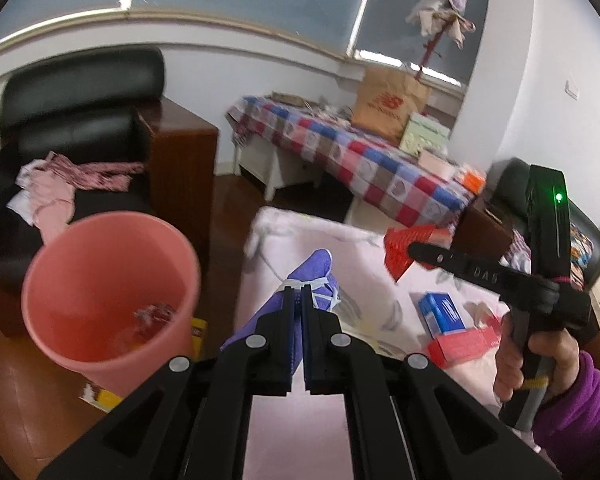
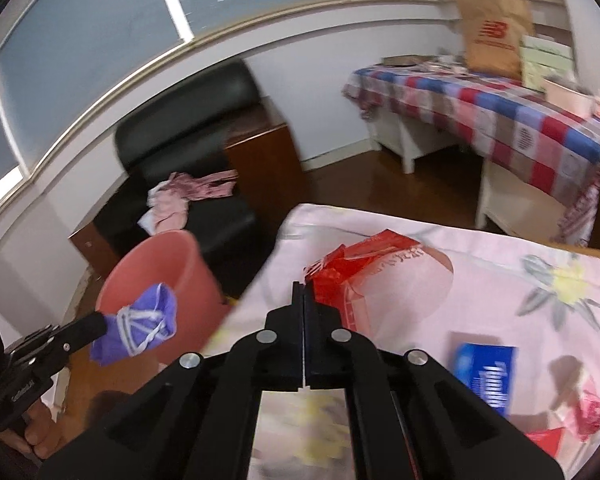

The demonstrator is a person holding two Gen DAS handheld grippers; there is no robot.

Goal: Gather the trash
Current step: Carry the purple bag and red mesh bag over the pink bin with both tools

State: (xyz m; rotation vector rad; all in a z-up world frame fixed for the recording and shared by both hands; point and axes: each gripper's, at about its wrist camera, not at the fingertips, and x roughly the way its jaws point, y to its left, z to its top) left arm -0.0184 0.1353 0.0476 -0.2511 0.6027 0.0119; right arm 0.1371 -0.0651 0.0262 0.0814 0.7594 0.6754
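Observation:
My left gripper [image 1: 299,289] is shut on a crumpled purple face mask [image 1: 315,270] with white straps, held in the air to the right of the pink bin [image 1: 100,280]. The right wrist view shows the mask [image 2: 140,330] in front of the bin [image 2: 164,268]. My right gripper [image 2: 302,292] is shut on a red plastic wrapper [image 2: 356,270] above the floral-covered table [image 2: 500,280]; it also shows in the left wrist view [image 1: 414,250] with the wrapper [image 1: 400,242]. The bin holds some trash at its bottom.
A blue box [image 1: 440,312] and red packaging [image 1: 460,346] lie on the floral table [image 1: 360,248]. A black armchair [image 1: 72,120] with pink clothes stands behind the bin. A checkered-cloth table [image 1: 360,156] with a brown paper bag stands by the window. Yellow packets lie on the floor beside the bin.

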